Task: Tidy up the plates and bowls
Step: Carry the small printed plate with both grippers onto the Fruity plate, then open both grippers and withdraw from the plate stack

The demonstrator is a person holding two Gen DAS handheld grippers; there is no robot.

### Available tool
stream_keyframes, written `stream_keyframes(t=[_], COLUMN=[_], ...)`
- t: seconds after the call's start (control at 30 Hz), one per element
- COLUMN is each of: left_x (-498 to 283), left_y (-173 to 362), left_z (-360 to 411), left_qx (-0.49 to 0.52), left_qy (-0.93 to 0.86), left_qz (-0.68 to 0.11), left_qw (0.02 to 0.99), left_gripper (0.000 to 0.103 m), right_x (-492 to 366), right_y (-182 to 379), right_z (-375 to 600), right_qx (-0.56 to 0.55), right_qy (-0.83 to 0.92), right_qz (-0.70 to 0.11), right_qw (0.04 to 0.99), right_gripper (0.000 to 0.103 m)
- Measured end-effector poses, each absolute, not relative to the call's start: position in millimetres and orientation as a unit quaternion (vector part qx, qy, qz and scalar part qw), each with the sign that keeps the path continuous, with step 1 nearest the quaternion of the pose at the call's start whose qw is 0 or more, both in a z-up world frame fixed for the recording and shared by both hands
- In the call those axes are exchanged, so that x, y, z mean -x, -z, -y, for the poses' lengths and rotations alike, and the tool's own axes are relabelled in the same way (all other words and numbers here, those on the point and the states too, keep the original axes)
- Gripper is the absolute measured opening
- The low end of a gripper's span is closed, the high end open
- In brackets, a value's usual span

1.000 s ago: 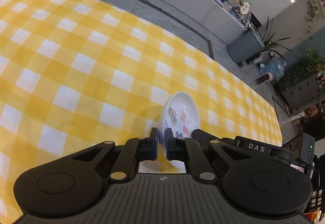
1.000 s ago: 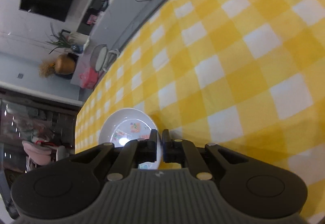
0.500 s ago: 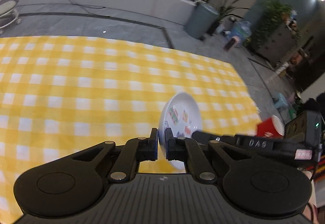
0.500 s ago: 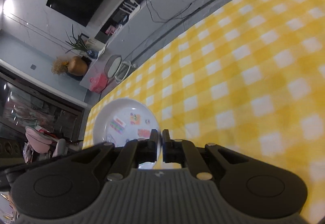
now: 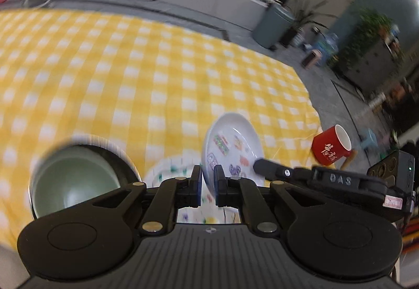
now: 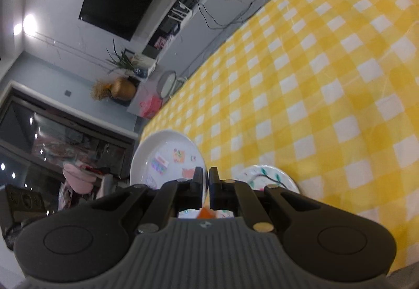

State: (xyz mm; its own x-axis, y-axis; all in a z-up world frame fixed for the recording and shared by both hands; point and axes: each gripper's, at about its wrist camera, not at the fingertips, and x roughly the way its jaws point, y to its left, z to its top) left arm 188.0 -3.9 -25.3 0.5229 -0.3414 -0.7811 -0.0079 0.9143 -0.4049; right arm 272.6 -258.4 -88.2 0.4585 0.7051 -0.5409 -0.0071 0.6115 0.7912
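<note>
Glossy white plate (image 5: pixel 233 147), checked cloth (image 5: pixel 131 79)

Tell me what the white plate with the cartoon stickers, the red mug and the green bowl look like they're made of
White plate: glossy white, with a soft highlight on its rim; glazed ceramic or melamine, the look leaves that open. Red mug: glossy red outside, white inside, thick rim, so probably glazed ceramic. Green bowl: smooth pale green inside, a ridged outer wall; likely glazed ceramic, though motion blur makes this uncertain.

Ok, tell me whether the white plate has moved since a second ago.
Yes. The white plate, gripped at its rim by both grippers, has risen off the yellow checked cloth and travelled toward the green bowl and patterned plate.
</note>
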Motion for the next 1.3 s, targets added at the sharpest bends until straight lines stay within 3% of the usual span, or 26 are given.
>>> stream_keyframes(t=[0.2,0.47,0.6,1.1,1.17,1.23,1.3], left_x=[-158.0,-155.4,-153.1,-156.5,-155.8,-152.4,-146.5], left_y=[53.8,89.8,106.3,117.5,116.8,114.2,111.7], left_z=[14.8,33.1,27.4,14.8,14.5,14.7,14.6], left_qx=[0.222,0.193,0.218,0.229,0.223,0.214,0.212], left_qy=[0.033,-0.002,-0.01,0.008,0.014,0.024,0.018], left_qz=[-0.492,-0.515,-0.54,-0.534,-0.532,-0.521,-0.508], left_qw=[0.841,0.835,0.813,0.814,0.817,0.826,0.835], left_gripper=[0.01,0.018,0.022,0.023,0.029,0.041,0.044], right_x=[-268.9,-269.6,-271.8,-274.4,-275.0,-276.1,-276.4], right_y=[113.3,141.8,143.8,146.2,147.1,146.5,143.3], right_z=[256.3,251.3,245.6,218.3,216.7,218.6,222.2], right_qx=[-0.35,-0.337,-0.337,-0.234,-0.228,-0.233,-0.239], right_qy=[-0.251,-0.228,-0.243,-0.215,-0.218,-0.226,-0.231], right_qz=[-0.48,-0.498,-0.492,-0.484,-0.48,-0.475,-0.465], right_qw=[0.765,0.766,0.765,0.816,0.818,0.818,0.82], right_gripper=[0.006,0.011,0.019,0.028,0.029,0.032,0.037])
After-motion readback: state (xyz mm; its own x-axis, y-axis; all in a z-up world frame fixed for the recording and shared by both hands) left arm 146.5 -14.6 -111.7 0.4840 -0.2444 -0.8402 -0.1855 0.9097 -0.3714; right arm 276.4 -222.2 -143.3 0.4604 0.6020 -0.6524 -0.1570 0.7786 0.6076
